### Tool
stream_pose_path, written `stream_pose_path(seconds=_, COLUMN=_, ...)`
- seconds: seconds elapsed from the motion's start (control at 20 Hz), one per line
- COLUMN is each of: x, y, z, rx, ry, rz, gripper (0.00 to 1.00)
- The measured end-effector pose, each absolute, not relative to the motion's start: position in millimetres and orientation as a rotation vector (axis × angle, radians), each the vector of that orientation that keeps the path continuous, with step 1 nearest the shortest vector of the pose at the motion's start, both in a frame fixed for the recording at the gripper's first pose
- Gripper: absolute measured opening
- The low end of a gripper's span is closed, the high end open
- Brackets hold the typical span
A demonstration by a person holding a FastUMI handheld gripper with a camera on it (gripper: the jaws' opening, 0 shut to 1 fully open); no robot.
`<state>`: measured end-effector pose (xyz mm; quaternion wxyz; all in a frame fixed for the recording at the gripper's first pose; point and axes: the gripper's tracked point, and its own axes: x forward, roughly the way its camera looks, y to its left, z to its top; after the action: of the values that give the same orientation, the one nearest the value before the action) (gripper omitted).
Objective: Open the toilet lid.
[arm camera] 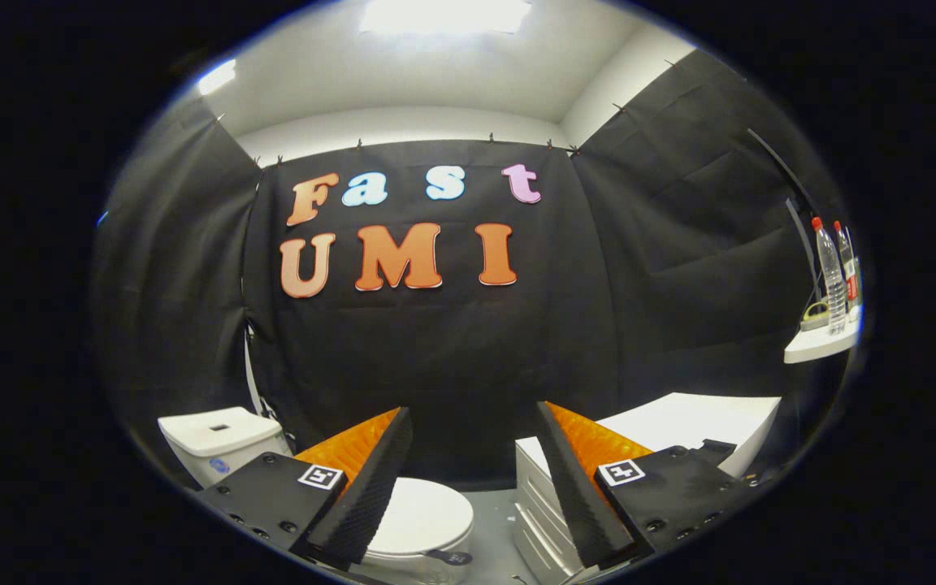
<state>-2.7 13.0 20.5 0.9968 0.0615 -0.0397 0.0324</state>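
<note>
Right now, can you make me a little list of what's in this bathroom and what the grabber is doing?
toilet lid: closed, lying flat, low down by the left finger
toilet tank: white, behind the lid, against the black wall
gripper: open, fingers wide apart, holding nothing, not touching the lid
white cabinet: beside the toilet, behind the right finger
shelf: high up past the cabinet
bottles: two, standing upright on the shelf
task: not started, lid still down

White drawer unit (545, 500) beside white worktop (695, 422). Two clear bottles (832, 280) with red caps upright on small shelf (817, 345). Ceiling light (444, 15) overhead.
</note>
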Motion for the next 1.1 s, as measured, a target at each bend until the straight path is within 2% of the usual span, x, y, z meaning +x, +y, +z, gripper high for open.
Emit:
stream_pose_path(seconds=0.25, x=1.4, y=1.8, z=-1.6, rx=0.139, ry=-0.006, rz=0.013, gripper=0.97)
stream_pose_path(seconds=0.5, x=3.7, y=10.5, z=-19.9, rx=0.142, ry=0.070, rz=0.044, gripper=0.96)
stream_pose_path(seconds=1.1, x=8.0, y=17.4, z=-28.2, rx=0.090, ry=0.097, rz=0.059, gripper=0.98)
